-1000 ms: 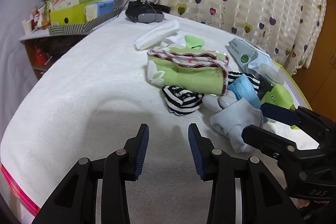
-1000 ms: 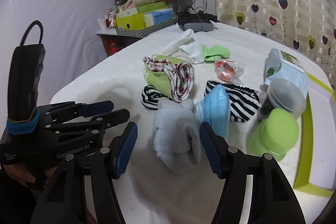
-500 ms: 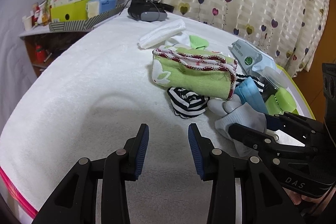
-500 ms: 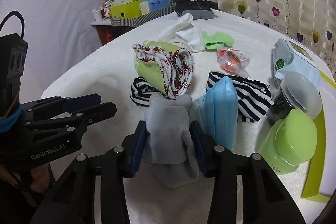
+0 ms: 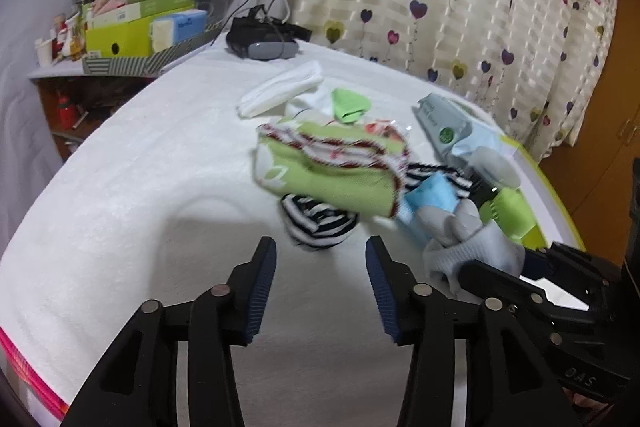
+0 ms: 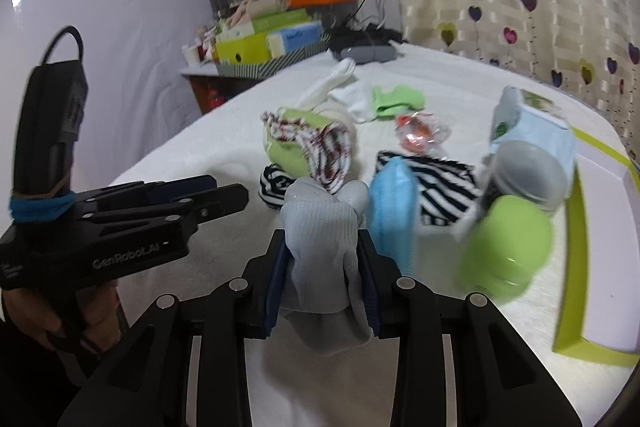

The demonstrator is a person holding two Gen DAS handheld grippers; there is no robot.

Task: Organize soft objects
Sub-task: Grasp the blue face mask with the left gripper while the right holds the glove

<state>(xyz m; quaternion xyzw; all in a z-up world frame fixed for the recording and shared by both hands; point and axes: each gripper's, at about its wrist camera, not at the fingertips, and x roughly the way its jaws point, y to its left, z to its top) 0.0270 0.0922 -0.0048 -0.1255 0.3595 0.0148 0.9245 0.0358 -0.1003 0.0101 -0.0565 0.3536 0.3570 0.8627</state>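
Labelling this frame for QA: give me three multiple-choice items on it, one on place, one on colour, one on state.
1. The blue face mask lies where relative to the grey glove?
A. to its right, right wrist view
B. under it
C. far behind, by the curtain

2. Colour of the lid on the nearest jar?
A. red
B. green
C. black

3. What is between the right gripper's jaws?
A. nothing
B. the striped cloth
C. the grey glove

Key: 1 A, mask sits beside the glove; 2 B, lid is bright green; 3 C, closing jaws press the glove.
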